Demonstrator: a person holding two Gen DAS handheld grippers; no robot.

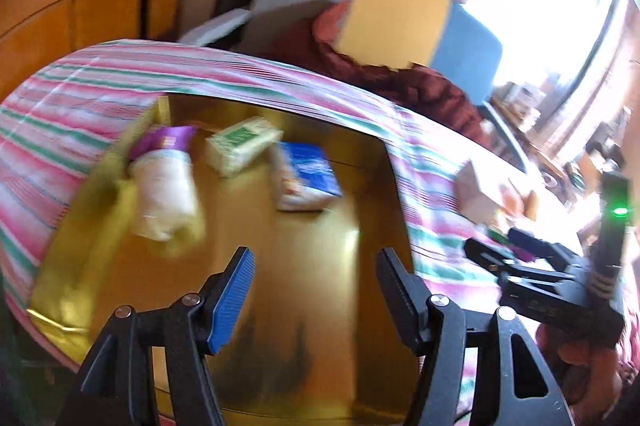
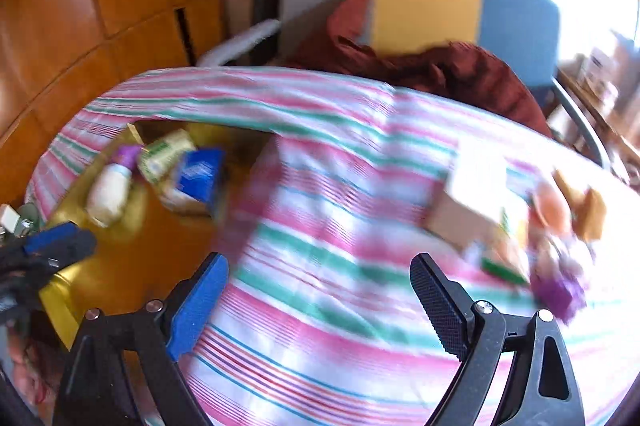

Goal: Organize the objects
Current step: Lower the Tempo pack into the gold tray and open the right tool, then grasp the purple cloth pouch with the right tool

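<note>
While three items already lie in the gold tray [image 1: 280, 266], namely a white bottle with a purple cap [image 1: 166, 181], a green-printed packet [image 1: 242, 143] and a blue-and-white packet [image 1: 306, 175], the sorting looks roughly half done. A blurred cluster of loose things [image 2: 520, 226] is still out on the striped bedcover [image 2: 320, 246], a pale box and a purple piece among them. Both the left gripper [image 1: 316, 294] and the right gripper [image 2: 320, 306] have their jaws spread, pinching nothing.
</note>
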